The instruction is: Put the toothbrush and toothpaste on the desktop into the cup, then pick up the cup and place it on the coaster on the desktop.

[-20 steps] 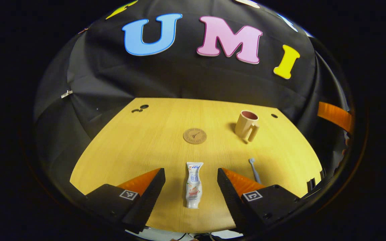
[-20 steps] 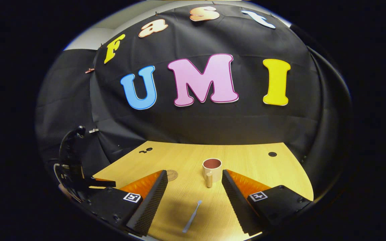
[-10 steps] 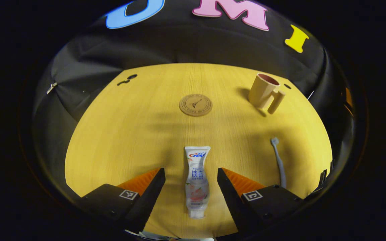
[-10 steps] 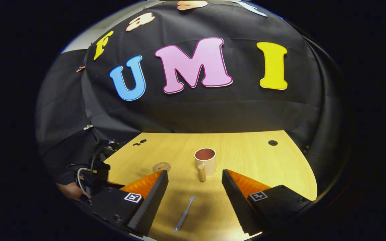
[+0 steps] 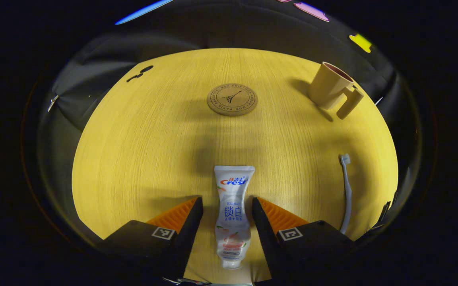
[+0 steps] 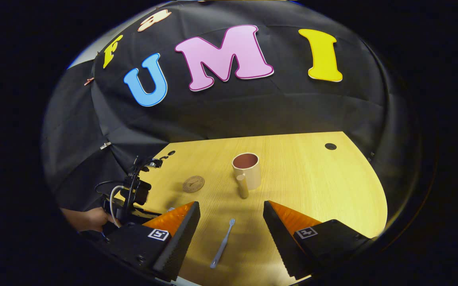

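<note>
Soft flat toothpaste tube (image 5: pixel 231 214) between parted left gripper (image 5: pixel 227 206), right gripper (image 6: pixel 231 210) agape

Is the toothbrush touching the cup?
Apart. In the right gripper view, bare desktop shows between the toothbrush and the cup; the left gripper view shows the same gap.
</note>
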`<state>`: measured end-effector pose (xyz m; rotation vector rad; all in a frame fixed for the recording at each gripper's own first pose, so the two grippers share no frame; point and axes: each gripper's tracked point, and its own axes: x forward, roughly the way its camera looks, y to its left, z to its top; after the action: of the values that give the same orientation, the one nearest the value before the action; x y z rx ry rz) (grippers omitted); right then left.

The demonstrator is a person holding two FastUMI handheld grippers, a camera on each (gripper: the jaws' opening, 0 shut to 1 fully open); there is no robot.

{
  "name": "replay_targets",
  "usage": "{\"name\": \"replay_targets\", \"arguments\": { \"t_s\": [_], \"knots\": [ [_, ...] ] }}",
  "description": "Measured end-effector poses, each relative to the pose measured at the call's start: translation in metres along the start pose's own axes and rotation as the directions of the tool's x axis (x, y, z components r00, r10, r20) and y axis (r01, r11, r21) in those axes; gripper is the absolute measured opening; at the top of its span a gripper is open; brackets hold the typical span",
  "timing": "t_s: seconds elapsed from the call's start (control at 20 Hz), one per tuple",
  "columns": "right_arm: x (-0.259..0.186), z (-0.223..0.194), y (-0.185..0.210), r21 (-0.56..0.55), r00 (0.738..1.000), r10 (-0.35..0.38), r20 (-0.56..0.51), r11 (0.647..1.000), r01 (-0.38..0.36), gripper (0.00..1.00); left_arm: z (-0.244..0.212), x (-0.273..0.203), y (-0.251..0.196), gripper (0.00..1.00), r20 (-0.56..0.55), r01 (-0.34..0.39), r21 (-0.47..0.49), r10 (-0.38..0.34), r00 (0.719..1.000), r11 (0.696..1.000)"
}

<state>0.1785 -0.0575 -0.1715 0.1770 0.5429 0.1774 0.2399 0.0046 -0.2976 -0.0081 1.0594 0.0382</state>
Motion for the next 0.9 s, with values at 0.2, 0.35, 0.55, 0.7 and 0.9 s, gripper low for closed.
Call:
{"name": "replay_targets", "arguments": {
  "t_s": [0.2,0.35,0.55,0.7,0.9],
  "knots": [
    [0.013,-0.020,-0.008,0.030,0.997,-0.009,-0.078,0.999,0.011,0.98,0.000,0.004,-0.005,0.51,-0.043,-0.023,-0.040,0.021,0.999,0.999],
    [0.014,-0.034,-0.007,0.012,0.993,-0.035,-0.110,0.999,0.036,0.98,0.001,0.002,-0.006,0.38,-0.031,-0.012,-0.030,0.011,0.999,0.999],
    [0.012,-0.064,0.009,0.007,0.978,-0.050,-0.205,0.999,0.052,0.98,0.001,0.003,-0.005,0.24,-0.012,0.016,0.002,-0.016,1.000,1.000],
    [0.017,-0.090,0.018,-0.024,0.955,-0.070,-0.289,0.998,0.066,0.99,0.001,0.004,-0.005,0.29,0.025,0.039,0.003,-0.039,0.999,0.999],
    [0.038,-0.120,0.024,-0.121,0.921,-0.115,-0.371,0.990,0.074,0.99,0.000,0.003,-0.004,0.28,0.069,0.093,-0.005,-0.093,0.993,0.996]
  ]
}}
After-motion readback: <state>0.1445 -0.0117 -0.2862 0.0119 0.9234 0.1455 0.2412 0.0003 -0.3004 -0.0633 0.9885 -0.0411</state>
